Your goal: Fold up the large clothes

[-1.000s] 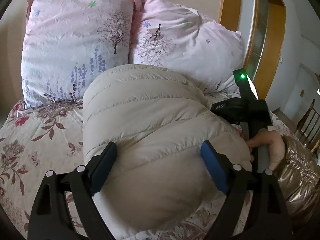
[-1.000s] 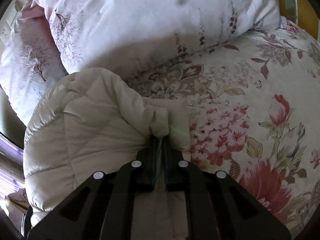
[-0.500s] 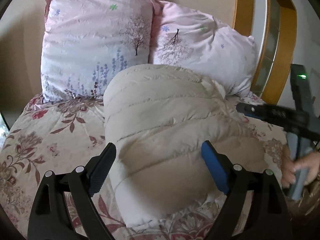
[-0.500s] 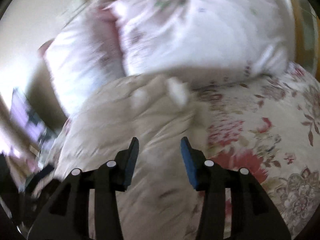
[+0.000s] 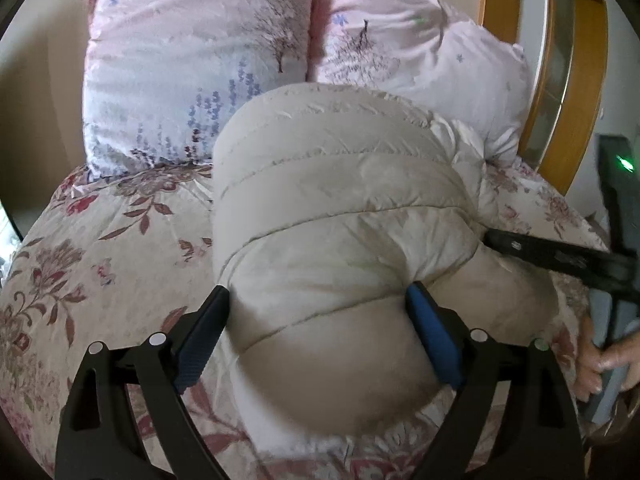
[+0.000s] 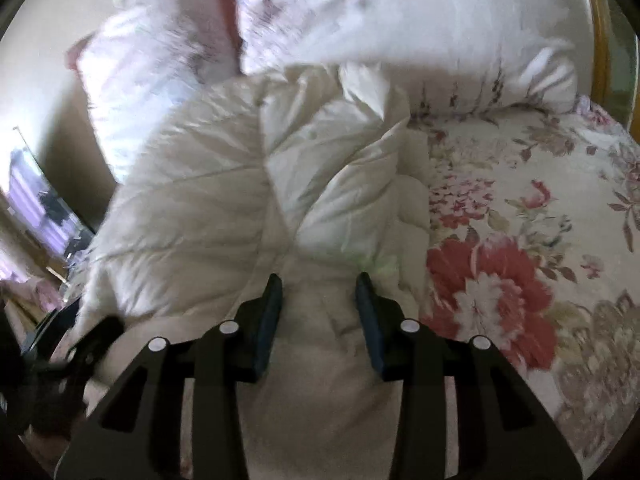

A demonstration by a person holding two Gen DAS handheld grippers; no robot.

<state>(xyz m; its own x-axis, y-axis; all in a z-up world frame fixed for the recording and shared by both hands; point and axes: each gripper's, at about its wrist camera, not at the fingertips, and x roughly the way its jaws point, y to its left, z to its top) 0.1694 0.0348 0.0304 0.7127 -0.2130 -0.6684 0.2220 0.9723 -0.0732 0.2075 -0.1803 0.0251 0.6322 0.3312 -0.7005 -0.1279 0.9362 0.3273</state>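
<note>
A cream quilted puffer jacket (image 5: pixel 340 216) lies folded in a thick bundle on the floral bedspread (image 5: pixel 100 264). My left gripper (image 5: pixel 318 304) is open, its fingers on either side of the bundle's near end. In the right wrist view the jacket (image 6: pixel 240 200) fills the middle, a bit blurred. My right gripper (image 6: pixel 318 292) is open just over the jacket's near edge and holds nothing. It also shows in the left wrist view as a black tool (image 5: pixel 560 256) at the jacket's right side.
Two pink floral pillows (image 5: pixel 192 60) lean against the headboard behind the jacket. A wooden frame (image 5: pixel 580 80) stands at the right. The floral bedspread (image 6: pixel 520 220) spreads to the right of the jacket. A hand (image 5: pixel 600 360) holds the right tool.
My right gripper let go of the jacket's edge, opened and drew back. The left gripper stayed open and moved slightly back along the bundle.
</note>
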